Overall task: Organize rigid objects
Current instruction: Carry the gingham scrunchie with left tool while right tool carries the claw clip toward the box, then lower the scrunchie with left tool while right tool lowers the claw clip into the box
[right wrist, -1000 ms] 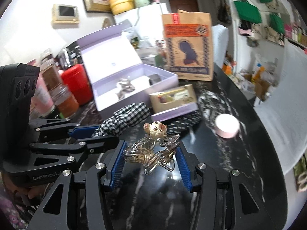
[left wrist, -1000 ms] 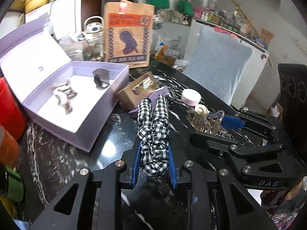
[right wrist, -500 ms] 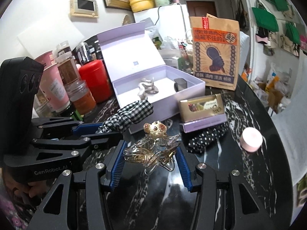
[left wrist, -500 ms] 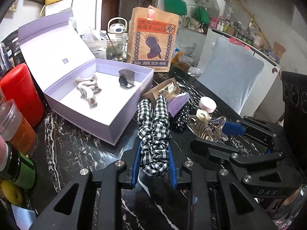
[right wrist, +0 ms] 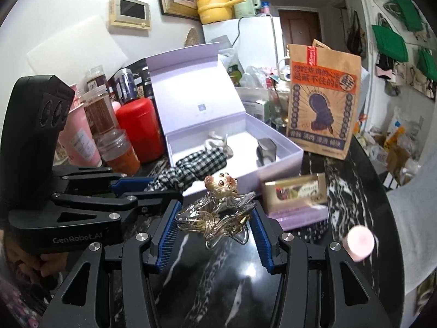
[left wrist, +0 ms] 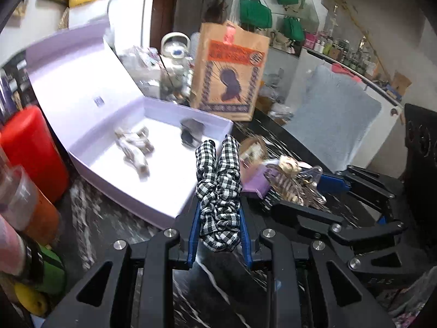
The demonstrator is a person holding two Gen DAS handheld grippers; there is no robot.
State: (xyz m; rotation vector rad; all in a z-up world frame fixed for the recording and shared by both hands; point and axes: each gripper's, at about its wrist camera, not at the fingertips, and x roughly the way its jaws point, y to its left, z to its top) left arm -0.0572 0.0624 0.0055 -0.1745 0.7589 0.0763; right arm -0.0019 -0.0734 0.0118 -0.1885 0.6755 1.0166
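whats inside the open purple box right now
Inside the purple box: a cream-coloured hair claw and a dark hair clip. The checkered scrunchie in the left gripper covers part of the box floor in both views.

Left tool (left wrist: 218, 218) and right tool (right wrist: 215, 229): black angular linkage arms joined by silver screws, each finger faced with a ribbed blue pad (right wrist: 167, 235). White lettering marked each black housing; a floral sleeve (right wrist: 16, 300) showed behind the housing.
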